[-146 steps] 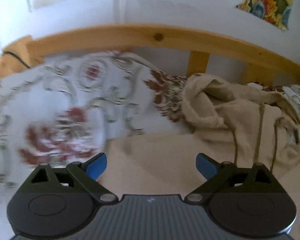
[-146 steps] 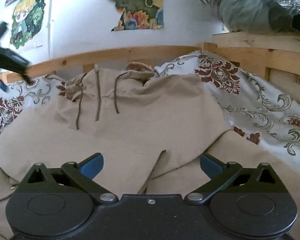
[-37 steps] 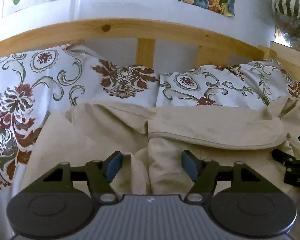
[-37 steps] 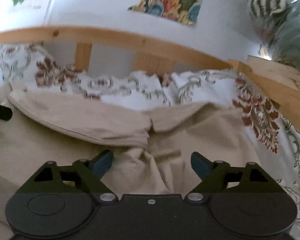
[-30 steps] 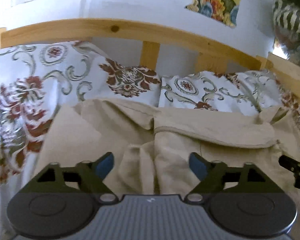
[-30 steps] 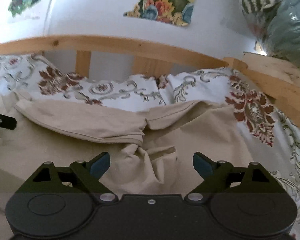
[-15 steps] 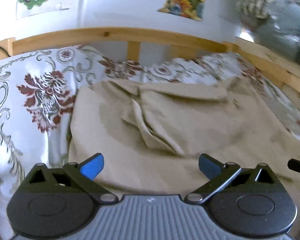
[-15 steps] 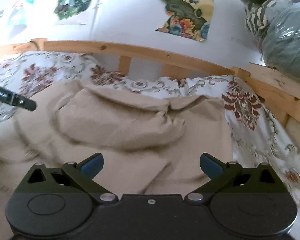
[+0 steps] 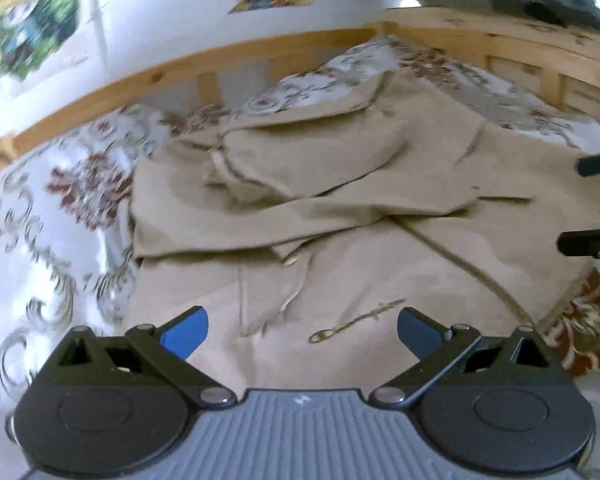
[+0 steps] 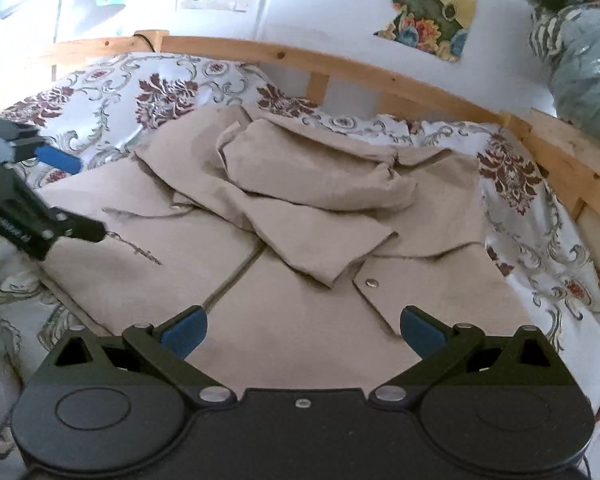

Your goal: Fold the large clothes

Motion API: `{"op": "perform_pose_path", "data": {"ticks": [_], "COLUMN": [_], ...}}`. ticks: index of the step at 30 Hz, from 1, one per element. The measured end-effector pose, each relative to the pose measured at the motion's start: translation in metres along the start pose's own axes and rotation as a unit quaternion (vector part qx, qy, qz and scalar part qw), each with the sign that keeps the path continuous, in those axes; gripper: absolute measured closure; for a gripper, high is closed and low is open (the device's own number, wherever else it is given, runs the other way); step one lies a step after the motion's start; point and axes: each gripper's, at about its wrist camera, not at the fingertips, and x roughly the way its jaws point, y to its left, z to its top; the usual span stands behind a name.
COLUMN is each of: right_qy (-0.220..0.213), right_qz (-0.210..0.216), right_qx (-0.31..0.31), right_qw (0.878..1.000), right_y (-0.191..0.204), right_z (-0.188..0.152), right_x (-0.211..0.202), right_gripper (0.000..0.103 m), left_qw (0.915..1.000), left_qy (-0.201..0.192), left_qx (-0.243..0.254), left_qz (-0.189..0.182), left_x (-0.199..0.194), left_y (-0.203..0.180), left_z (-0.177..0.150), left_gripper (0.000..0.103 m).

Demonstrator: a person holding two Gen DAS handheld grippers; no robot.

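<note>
Both pairs of jaws wide apart, having just been opening, nothing between the pads. Left gripper (image 9: 302, 330) poised over the near part of the beige hooded jacket (image 9: 340, 208), blue fingertips (image 9: 186, 330) clear of the cloth, a loose drawstring (image 9: 356, 316) lying between and just ahead of the jaws. Beyond the jaws, folded-in sleeves stacked across the jacket's middle, hood bunched farther off toward the wooden bed rail (image 9: 140, 80). Off to the right of these jaws, black tips of the other tool poking into the picture's edge.

Right gripper (image 10: 302, 330) likewise spread and empty, garment spread flat directly ahead. Zip seam running away from the left jaw, a snap button (image 10: 371, 282) just ahead of the right jaw on a flap. Folded sleeve layers piled beyond, well past the fingertips. Left of these jaws, the left gripper seen side-on above the cloth's edge. Floral bedspread (image 10: 540, 220) flanking the jacket on both sides.
</note>
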Motion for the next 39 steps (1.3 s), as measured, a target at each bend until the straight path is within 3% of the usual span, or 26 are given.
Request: {"op": "perform_pose_path", "data": {"ticks": [5,11,15,18,21,23,25,28,34,39], "right_qy": [-0.018,-0.055,-0.063,-0.068,-0.067,-0.051,-0.019,0.017,0.02,0.017], "right_qz": [-0.058,-0.134,-0.146,-0.16,-0.165,-0.172,-0.184,-0.182,-0.196,-0.208], "right_qx": [0.025,0.085,0.115,0.133,0.145,0.138,0.123,0.105,0.084,0.078], "right_qw": [0.998,0.986,0.981,0.976,0.973,0.974,0.975,0.978,0.977,0.975], "right_y": [-0.017,-0.046,-0.081,-0.107,-0.127,-0.137,-0.142,-0.146,-0.138,-0.13], "right_z": [-0.01,-0.005,0.04,0.081,0.113,0.126,0.131,0.123,0.096,0.086], "right_x": [0.019,0.041,0.092,0.146,0.192,0.221,0.249,0.27,0.277,0.277], "right_gripper": [0.001,0.001,0.001,0.001,0.001,0.001,0.001,0.001,0.001,0.001], "left_qw": [0.9961,0.9899,0.9871,0.9853,0.9818,0.9777,0.972,0.9666,0.971,0.9739], "left_qy": [-0.003,-0.042,-0.043,-0.046,-0.05,-0.035,-0.017,-0.015,-0.011,0.008], "left_qx": [-0.073,-0.1,-0.116,-0.14,-0.171,-0.187,-0.21,-0.24,-0.209,-0.194], "left_qz": [0.049,0.091,0.102,0.086,0.067,0.088,0.103,0.088,0.115,0.118], "left_x": [0.034,0.089,0.134,0.162,0.185,0.201,0.211,0.215,0.215,0.218], "left_y": [0.038,0.086,0.11,0.12,0.125,0.128,0.135,0.148,0.143,0.142], "left_z": [0.037,0.103,0.13,0.14,0.142,0.14,0.132,0.115,0.092,0.097], "left_gripper": [0.001,0.001,0.001,0.001,0.001,0.002,0.006,0.007,0.013,0.012]}}
